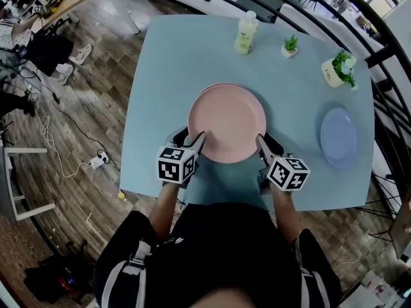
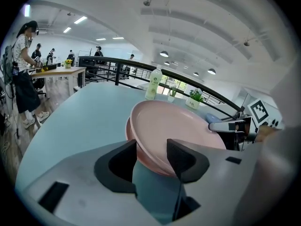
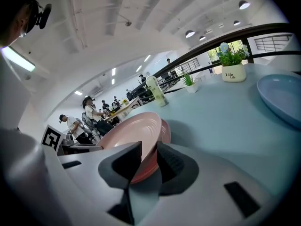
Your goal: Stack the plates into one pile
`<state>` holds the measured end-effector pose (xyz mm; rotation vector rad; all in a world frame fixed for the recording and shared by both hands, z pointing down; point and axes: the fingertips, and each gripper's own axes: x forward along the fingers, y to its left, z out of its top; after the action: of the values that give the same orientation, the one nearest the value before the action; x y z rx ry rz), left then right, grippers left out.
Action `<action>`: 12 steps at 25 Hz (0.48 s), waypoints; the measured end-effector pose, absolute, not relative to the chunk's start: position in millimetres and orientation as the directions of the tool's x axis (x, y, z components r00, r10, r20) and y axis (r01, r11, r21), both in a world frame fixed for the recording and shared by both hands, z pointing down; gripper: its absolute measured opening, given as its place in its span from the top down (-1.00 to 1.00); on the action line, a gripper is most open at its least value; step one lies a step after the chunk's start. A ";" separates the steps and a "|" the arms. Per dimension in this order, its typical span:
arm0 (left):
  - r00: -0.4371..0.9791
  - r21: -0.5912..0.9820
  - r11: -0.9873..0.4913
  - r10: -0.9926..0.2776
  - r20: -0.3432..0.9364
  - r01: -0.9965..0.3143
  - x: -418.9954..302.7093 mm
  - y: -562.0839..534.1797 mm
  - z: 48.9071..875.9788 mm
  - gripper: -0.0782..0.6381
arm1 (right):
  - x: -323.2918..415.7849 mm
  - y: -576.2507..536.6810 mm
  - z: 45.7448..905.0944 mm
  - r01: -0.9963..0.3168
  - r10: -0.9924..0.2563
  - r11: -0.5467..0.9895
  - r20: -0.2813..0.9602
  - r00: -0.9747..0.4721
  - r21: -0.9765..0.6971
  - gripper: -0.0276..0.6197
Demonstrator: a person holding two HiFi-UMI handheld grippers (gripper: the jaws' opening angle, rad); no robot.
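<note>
We are holding the top pink plate (image 1: 226, 122) over a second pink plate (image 2: 129, 132) mid-table (image 1: 167, 76): right gripper (image 3: 149, 159) pinching its right rim, left gripper (image 2: 151, 157) jaws straddling the left rim loosely; blue plate (image 1: 338, 135) lying well apart

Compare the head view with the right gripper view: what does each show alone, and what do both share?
Head view only: the wooden floor and the person's lap. Right gripper view only: ceiling lamps and the right gripper's jaws seen close, pinching the rim of the top pink plate. Both: pink plates, blue plate, bottle, potted plants.
</note>
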<state>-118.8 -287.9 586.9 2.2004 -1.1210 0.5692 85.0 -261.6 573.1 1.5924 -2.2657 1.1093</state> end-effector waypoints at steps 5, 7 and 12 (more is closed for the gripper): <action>0.568 0.315 -0.490 -0.542 0.620 -0.812 -124.2 -292.9 594.9 0.23 | 77.2 -266.6 580.0 -0.872 -0.743 0.139 0.533 -0.405 -0.469 0.60; 0.570 0.311 -0.501 -0.530 0.627 -0.808 -125.6 -294.1 598.6 0.20 | 74.8 -268.5 583.6 -0.876 -0.740 0.133 0.542 -0.398 -0.463 0.60; 0.584 0.314 -0.521 -0.509 0.632 -0.794 -122.9 -297.0 603.8 0.15 | 75.6 -273.4 591.1 -0.888 -0.740 0.105 0.561 -0.371 -0.448 0.59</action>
<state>-122.9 -297.0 603.8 2.2290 -1.0317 0.6356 75.6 -273.4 591.1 1.6347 -2.1811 1.1170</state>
